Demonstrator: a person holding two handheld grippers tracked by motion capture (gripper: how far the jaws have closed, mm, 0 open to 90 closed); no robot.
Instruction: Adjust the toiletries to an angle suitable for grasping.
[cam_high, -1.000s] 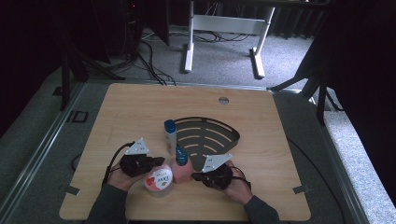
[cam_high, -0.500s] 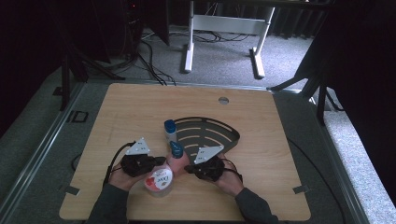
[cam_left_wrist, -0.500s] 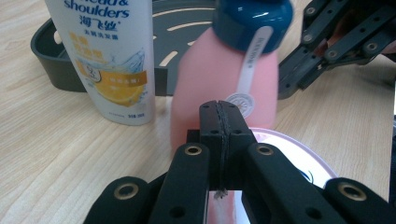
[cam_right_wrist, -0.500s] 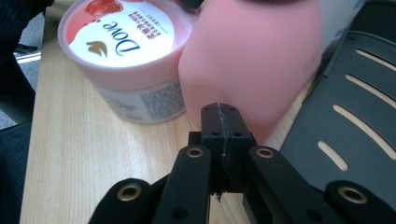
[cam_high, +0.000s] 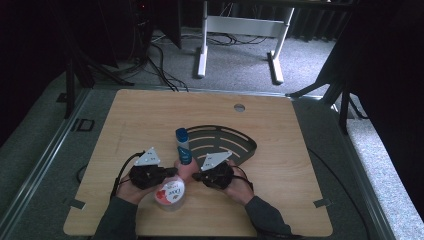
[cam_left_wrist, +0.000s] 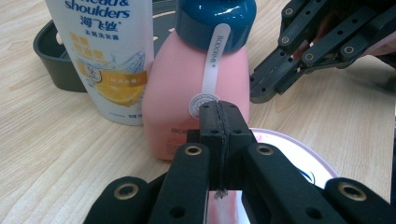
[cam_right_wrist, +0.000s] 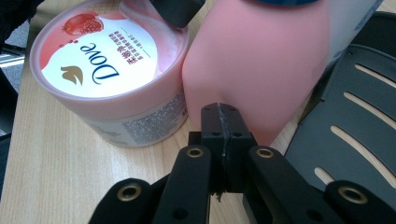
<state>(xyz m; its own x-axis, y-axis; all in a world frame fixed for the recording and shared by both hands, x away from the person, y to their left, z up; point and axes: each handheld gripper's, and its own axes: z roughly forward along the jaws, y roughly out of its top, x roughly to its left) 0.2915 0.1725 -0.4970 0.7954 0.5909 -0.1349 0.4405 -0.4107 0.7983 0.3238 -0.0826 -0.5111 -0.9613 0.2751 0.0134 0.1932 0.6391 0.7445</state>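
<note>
A pink bottle (cam_high: 186, 169) with a blue cap stands near the table's front, just in front of a taller white shampoo bottle (cam_high: 182, 142). A round Dove jar (cam_high: 170, 192) sits at its front left. My left gripper (cam_high: 169, 173) is shut and empty, its tips (cam_left_wrist: 219, 116) over the jar lid (cam_left_wrist: 299, 154) and pointing at the pink bottle (cam_left_wrist: 187, 79). My right gripper (cam_high: 196, 176) is also shut and empty. Its tips (cam_right_wrist: 223, 116) sit right at the foot of the pink bottle (cam_right_wrist: 261, 60); contact is unclear. The jar (cam_right_wrist: 107, 70) lies to its left.
A dark slotted tray (cam_high: 227, 145) lies behind and to the right of the bottles, its edge right beside my right gripper (cam_right_wrist: 355, 116). A small round hole (cam_high: 239, 107) marks the far side of the wooden table. Cables trail from both grippers.
My right gripper has slid left, closing in on the pink bottle. The left gripper, the jar and both bottles have stayed put.
</note>
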